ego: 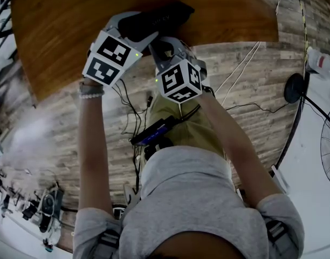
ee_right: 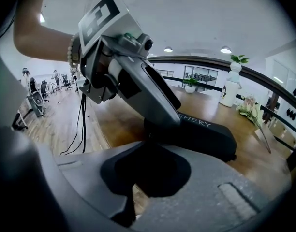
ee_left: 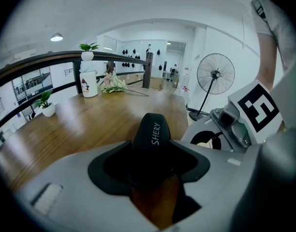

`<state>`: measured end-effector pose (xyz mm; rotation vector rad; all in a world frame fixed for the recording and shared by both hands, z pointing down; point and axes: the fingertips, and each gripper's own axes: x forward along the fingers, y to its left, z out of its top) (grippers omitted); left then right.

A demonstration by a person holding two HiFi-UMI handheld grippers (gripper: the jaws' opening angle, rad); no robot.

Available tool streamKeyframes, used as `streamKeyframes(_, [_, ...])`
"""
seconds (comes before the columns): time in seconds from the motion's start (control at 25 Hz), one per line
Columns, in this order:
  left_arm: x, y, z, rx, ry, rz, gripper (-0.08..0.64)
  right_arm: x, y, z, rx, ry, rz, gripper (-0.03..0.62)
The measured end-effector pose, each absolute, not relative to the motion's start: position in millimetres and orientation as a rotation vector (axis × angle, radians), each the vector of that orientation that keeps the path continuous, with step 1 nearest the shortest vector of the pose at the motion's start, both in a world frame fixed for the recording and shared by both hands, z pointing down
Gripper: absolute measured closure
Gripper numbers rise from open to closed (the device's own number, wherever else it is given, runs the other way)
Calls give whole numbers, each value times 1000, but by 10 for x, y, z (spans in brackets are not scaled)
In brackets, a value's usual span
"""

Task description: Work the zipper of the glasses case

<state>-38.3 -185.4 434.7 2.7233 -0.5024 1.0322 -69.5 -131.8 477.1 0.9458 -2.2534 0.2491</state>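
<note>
- Two claws meet near the edge of the wooden table (ego: 73, 31), where the black glasses case (ego: 164, 16) lies flat. In the head view we see the left claw (ego: 137, 28) on the case's near end and the right claw (ego: 164, 48) just beside it.
- Only the left gripper view shows us the grasp itself. The left claw (ee_left: 155, 166) is clenched on the glasses case (ee_left: 155, 132), and the case's rounded end with white lettering sticks out beyond the pads.
- In the right gripper view, the right claw (ee_right: 140, 180) has its jaws pressed together close to the case (ee_right: 206, 132). We cannot tell whether a zipper pull sits between them.
- That same view gives us the left claw (ee_right: 160, 122) from the side, slanting down onto the case.
- Both gripper views show a white bottle (ee_left: 89, 83) standing far along the table, which the head view does not show.
</note>
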Motion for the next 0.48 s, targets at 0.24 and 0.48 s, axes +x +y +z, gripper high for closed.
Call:
streamKeyframes(0.24, [-433, -1787, 4263, 2721, -582, 947, 287, -728, -1250, 4771, 865, -2278, 255, 480])
streamKeyframes(0.48, [-682, -1667, 4168, 2649, -782, 854, 282, -469, -1196, 4599, 783, -2255, 112, 469])
